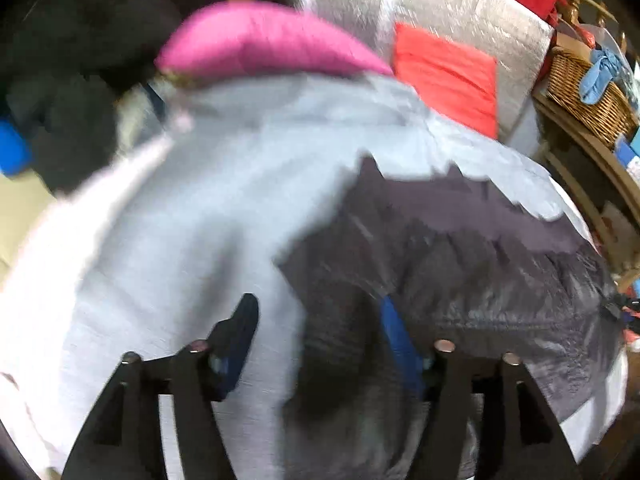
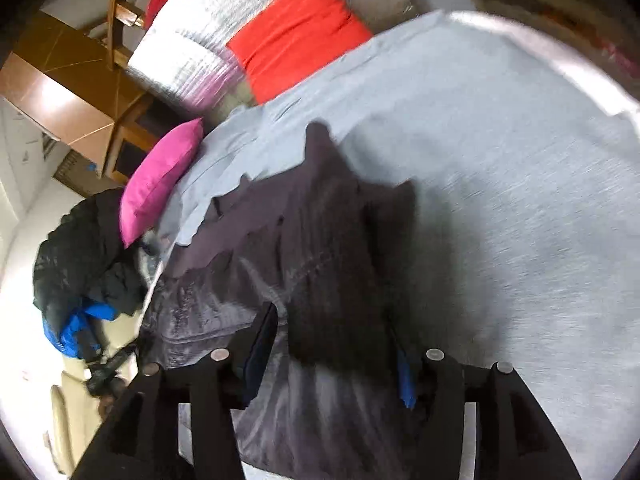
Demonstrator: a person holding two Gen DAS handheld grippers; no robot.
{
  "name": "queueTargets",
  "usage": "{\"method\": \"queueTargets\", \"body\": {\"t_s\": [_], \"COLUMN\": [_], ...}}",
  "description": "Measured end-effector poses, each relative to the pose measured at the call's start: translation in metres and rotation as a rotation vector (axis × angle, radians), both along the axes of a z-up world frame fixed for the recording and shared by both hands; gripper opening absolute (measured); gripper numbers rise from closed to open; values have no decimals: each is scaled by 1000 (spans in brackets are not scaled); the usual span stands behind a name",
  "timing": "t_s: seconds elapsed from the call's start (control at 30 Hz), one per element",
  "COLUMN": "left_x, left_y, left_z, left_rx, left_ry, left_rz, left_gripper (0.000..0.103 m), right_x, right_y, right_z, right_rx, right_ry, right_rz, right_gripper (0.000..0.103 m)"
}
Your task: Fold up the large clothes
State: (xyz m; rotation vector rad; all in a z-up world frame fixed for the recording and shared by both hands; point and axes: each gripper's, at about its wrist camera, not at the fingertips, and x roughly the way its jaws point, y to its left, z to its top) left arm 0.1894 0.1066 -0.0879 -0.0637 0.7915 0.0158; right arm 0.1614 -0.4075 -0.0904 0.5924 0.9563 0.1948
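A large dark grey-purple padded jacket (image 1: 460, 264) lies on a light grey bed sheet (image 1: 200, 208). My left gripper (image 1: 316, 320) is open, fingers spread wide, and hovers over the jacket's left edge, where a dark fold sits between the fingers. The jacket also shows in the right wrist view (image 2: 304, 240). My right gripper (image 2: 332, 332) is open too, and a raised dark fold of the jacket lies between its fingers. Both views are blurred by motion.
A pink pillow (image 1: 264, 40) and an orange-red cushion (image 1: 448, 76) lie at the head of the bed. A dark clothes pile (image 2: 80, 248) with a blue item sits off the bed's left side. A wicker basket (image 1: 584, 92) stands at the right, and wooden furniture (image 2: 68, 92) stands behind.
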Motion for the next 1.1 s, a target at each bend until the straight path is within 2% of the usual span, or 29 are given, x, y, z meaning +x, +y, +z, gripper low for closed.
{"method": "queueTargets", "body": {"t_s": [0.07, 0.13, 0.2, 0.27, 0.33, 0.4, 0.47, 0.53, 0.6, 0.63, 0.7, 0.93, 1.0, 1.1], "left_x": [-14, -23, -35, -42, -40, -36, -32, -25, -12, -10, -13, -35, -34, -27], "left_y": [4, 3, -6, -12, -30, -47, -56, -62, -68, -67, -66, -61, -68, -83], "left_z": [20, 29, 33, 30, 19, 6, -5, -22, -46, -55, -51, -13, -8, -10], "left_rx": [19, 9, 0, -8, -7, -8, -12, 7, 55, 41, 36, 20, 9, -4], "left_ry": [-62, -82, -109, -111, -96, -80, -47, -14, 72, 82, 70, -35, -39, -26], "left_rz": [29, 18, -10, -52, -88, -113, -132, -127, -99, -93, -89, -85, -85, -112], "left_gripper": [70, 70, 70, 70, 70, 70, 70, 71, 70, 70, 70, 71, 71, 73], "right_x": [-11, -18, -17, -11, 2, 15, 33, 46, 58, 61, 62, 42, 33, 28], "right_y": [-7, -2, 14, 36, 59, 74, 76, 65, 44, 36, 22, 50, 66, 89], "right_z": [20, 42, 61, 68, 64, 55, 37, 19, -7, -19, -30, 13, 29, 35], "right_rx": [-65, -114, -96, -56, -14, -16, 26, 14, -27, 6, 72, -30, -38, -15], "right_ry": [-30, -89, -143, -167, -160, -144, -91, -35, 65, 97, 109, -3, -37, -54], "right_rz": [-55, -59, -15, 61, 143, 175, 175, 130, 18, -28, -69, -33, 13, 107], "right_gripper": [55, 56, 60, 63, 64, 64, 64, 64, 63, 63, 63, 63, 65, 68]}}
